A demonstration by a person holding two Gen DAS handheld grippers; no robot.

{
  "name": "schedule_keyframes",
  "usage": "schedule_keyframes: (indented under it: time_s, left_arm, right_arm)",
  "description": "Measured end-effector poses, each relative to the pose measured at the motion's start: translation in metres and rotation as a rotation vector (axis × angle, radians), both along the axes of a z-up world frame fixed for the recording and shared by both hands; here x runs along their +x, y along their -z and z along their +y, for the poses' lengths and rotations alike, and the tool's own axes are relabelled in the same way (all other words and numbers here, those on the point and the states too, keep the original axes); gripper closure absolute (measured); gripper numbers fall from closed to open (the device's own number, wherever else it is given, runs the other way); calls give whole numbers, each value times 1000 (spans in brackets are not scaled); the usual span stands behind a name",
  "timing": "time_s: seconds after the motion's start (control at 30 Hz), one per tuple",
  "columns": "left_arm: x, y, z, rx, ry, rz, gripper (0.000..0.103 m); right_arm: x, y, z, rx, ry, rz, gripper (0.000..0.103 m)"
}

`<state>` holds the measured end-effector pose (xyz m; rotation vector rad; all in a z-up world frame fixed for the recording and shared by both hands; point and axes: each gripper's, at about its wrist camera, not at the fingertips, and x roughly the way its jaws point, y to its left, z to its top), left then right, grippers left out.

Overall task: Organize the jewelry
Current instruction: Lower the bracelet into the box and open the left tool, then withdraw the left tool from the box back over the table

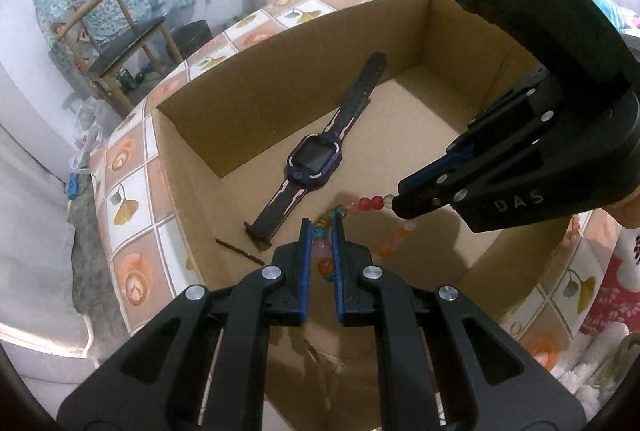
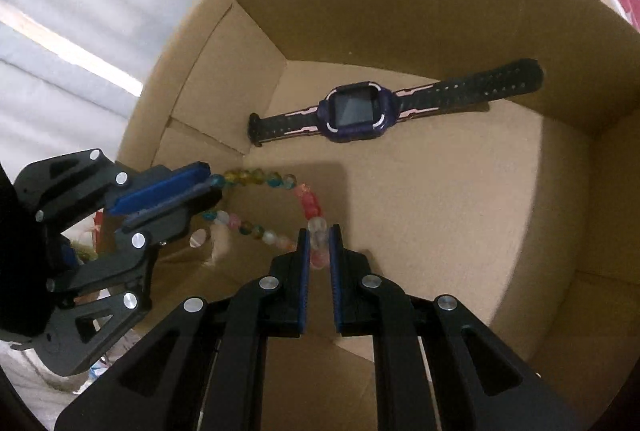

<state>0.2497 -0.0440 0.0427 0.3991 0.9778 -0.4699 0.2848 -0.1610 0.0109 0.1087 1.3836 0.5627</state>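
My left gripper (image 1: 323,227) clenched on one end of a multicoloured glass-bead bracelet (image 1: 362,205), my right gripper (image 2: 319,235) pinching its other end, strand stretched between them above the floor of the open brown cardboard box (image 1: 256,87), black-and-purple strapped smartwatch (image 1: 314,161) lying flat just beyond.

Both grippers (image 1: 322,231) (image 1: 400,205) pinch the bead bracelet (image 1: 366,205) above the box (image 1: 256,87).
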Motion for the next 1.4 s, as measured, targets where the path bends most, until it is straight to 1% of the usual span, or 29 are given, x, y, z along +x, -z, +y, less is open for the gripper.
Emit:
schedule_keyframes:
  time_s: [0.03, 0.1, 0.17, 0.2, 0.23, 0.27, 0.33, 0.37, 0.43, 0.47, 0.53, 0.57, 0.63, 0.67, 0.77, 0.83, 0.87, 0.93, 1.03, 1.13, 1.2, 1.4]
  left_arm:
    - [0, 0, 0, 7, -3, -1, 94]
    - [-1, -1, 0, 22, -7, -2, 94]
    - [-2, -2, 2, 29, -14, -1, 93]
    - [-3, -4, 3, 30, -21, -5, 90]
    - [-5, -7, 4, 25, -26, -14, 86]
    - [-8, -11, 6, 20, -34, -27, 82]
    - [-14, -21, 10, 2, -46, -63, 71]
    - [-17, -26, 12, -9, -50, -78, 68]
    - [-28, -40, 19, -39, -66, -119, 56]
    - [-36, -48, 24, -59, -83, -141, 53]
    - [-48, -59, 31, -91, -107, -171, 44]
    - [-53, -64, 34, -104, -115, -181, 42]
    - [-68, -75, 42, -140, -137, -208, 34]
    - [-75, -78, 45, -154, -147, -218, 32]
    - [-101, -88, 57, -221, -178, -246, 27]
    - [-116, -89, 63, -252, -188, -256, 21]
    - [-124, -89, 65, -263, -194, -260, 21]
    - [-135, -84, 67, -269, -200, -270, 19]
    - [-149, -75, 68, -270, -208, -268, 18]
    - [-155, -64, 68, -292, -225, -237, 14]
    - [-156, -58, 67, -317, -230, -213, 14]
    - [-157, -47, 69, -385, -248, -154, 13]
  right_arm:
    - [7, 3, 1, 1, -1, 0, 93]
    - [9, 2, 1, -8, 4, -14, 92]
    - [9, 3, 0, -5, 8, -14, 86]
    - [9, 2, -1, 0, 18, -18, 83]
    - [9, 0, -2, -1, 29, -33, 79]
    - [11, 0, -3, 1, 33, -53, 77]
    - [6, -10, -5, 5, 45, -109, 73]
    - [2, -18, -7, 6, 53, -147, 71]
    - [-8, -33, -11, 26, 69, -212, 60]
    - [-13, -41, -15, 40, 84, -242, 58]
    - [-26, -58, -26, 69, 112, -294, 55]
    - [-31, -62, -29, 81, 127, -313, 54]
    - [-48, -77, -42, 103, 165, -358, 49]
    - [-55, -83, -46, 111, 178, -379, 48]
    - [-82, -103, -59, 113, 225, -461, 38]
    - [-101, -114, -68, 114, 255, -517, 27]
    - [-110, -119, -73, 107, 271, -542, 25]
    - [-125, -125, -78, 83, 304, -584, 14]
    - [-146, -129, -77, 10, 345, -650, 8]
    - [-162, -131, -75, -56, 377, -702, 7]
    - [-169, -130, -73, -98, 397, -724, 7]
    - [-181, -124, -69, -189, 426, -732, 7]
